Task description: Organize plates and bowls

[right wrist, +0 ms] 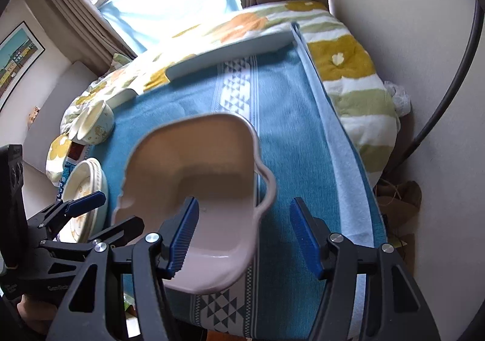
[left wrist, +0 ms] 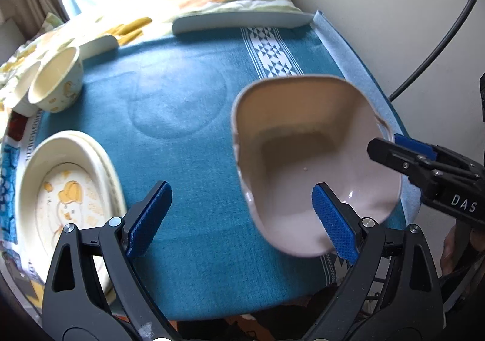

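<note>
left tongs (left wrist: 242,216) wide open | right tongs (right wrist: 244,236) part open | pink dish (left wrist: 306,159) released

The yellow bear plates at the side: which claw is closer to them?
Left. The left claw hangs open right beside the stacked bear plates. The right claw is farther off, open around the pink dish.

The pink dish (left wrist: 303,135) looks like glazed ceramic, smooth and glossy, with highlights in its basin. The cream plates (left wrist: 65,177) at the table's left edge and the two small bowls (left wrist: 59,77) near its far left corner have a similar sheen. The teal cloth (left wrist: 188,117) is woven and matt. The gripper fingers (right wrist: 183,233) are matt black plastic with ribbed blue pads and shiny metal screws.
</note>
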The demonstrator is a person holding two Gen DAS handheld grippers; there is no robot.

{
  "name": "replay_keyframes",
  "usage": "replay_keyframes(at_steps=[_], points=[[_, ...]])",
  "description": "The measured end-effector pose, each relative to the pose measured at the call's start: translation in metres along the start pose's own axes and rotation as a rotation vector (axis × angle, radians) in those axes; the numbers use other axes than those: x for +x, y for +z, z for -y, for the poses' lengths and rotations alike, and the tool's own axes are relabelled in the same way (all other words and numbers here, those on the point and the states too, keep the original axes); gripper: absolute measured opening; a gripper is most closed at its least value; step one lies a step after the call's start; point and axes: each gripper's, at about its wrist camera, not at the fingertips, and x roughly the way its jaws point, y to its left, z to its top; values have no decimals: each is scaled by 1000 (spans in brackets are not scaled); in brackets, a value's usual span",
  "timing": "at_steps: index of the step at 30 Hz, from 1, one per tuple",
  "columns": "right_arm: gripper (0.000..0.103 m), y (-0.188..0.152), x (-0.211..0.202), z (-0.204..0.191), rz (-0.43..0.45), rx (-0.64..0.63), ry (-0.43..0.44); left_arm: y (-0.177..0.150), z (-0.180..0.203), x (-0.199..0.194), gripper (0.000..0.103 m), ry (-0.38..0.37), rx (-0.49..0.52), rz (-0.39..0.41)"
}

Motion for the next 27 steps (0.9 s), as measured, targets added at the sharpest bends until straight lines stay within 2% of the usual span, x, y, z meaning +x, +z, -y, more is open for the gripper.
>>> replay_keyframes(at_steps=[4, 7, 14, 22, 23, 24, 25, 27], points=[[58, 11, -20, -22, 61, -37, 20, 3, -18, -33, 93, 41, -20, 59], [58, 22, -32, -44, 99, -59, 73, 5, -38, -61, 93, 78, -50, 109], [58, 44, -44, -117, 159, -164, 162, 2, -102, -121, 93, 172, -131, 204], [58, 59, -27, -211, 168, -279, 230, -1, -195, -155, 94, 240, -221, 227], [59, 61, -22, -222, 167, -291, 234, -2, -206, -155, 94, 240, -232, 223], [64, 62, -18, -231, 165, -301, 236, -2, -218, -154, 94, 242, -243, 216], [74, 64, -11, -241, 161, -309, 238, -2, -229, -154, 94, 245, -252, 211], [80, 70, 2, -259, 144, -316, 247, 0, -250, -150, 94, 243, -268, 196]])
